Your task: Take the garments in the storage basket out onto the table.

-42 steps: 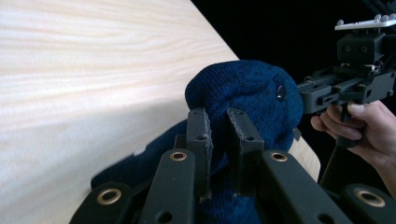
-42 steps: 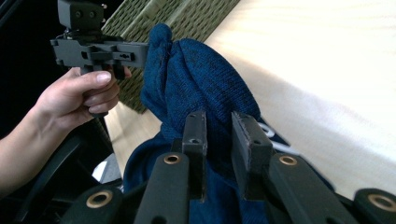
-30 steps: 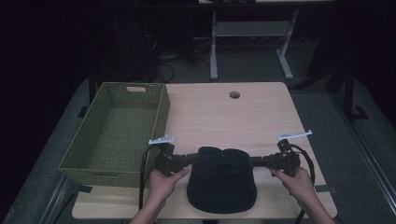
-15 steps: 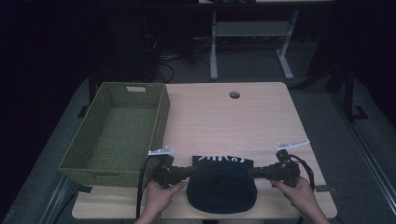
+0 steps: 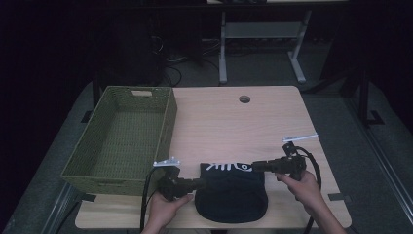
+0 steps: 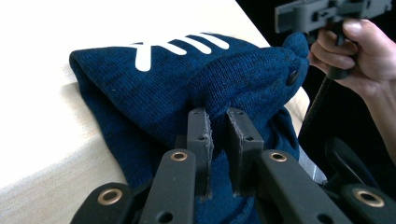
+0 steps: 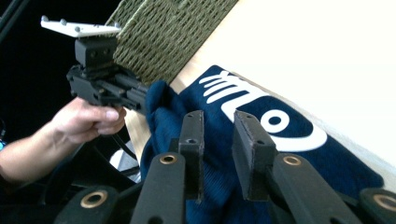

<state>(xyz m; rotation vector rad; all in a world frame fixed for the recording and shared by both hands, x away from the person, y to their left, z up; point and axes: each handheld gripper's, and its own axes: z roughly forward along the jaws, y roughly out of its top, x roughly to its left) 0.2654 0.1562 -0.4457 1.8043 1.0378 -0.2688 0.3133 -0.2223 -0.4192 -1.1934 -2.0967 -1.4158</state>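
A dark blue knit hat [image 5: 231, 195] with a white fish-bone print lies at the near edge of the wooden table [image 5: 234, 126]. My left gripper [image 5: 197, 184] is at the hat's left edge. In the left gripper view its jaws [image 6: 218, 112] are nearly together, pinching a raised fold of the hat [image 6: 163, 84]. My right gripper [image 5: 255, 167] is at the hat's upper right corner. In the right gripper view its jaws [image 7: 218, 114] stand a little wider, with knit [image 7: 336, 163] between them. The right-hand corner of the hat rises to a peak under that gripper.
A green woven basket [image 5: 168, 126] stands empty on the left half of the table, close to the left gripper [image 7: 140, 95]. A round cable hole [image 5: 244, 99] sits near the far edge. Beyond the table are dark floor and desk legs.
The hat's far part has been folded so the white print shows on top. The right gripper has risen away from the near edge, while the left dropped slightly toward it.
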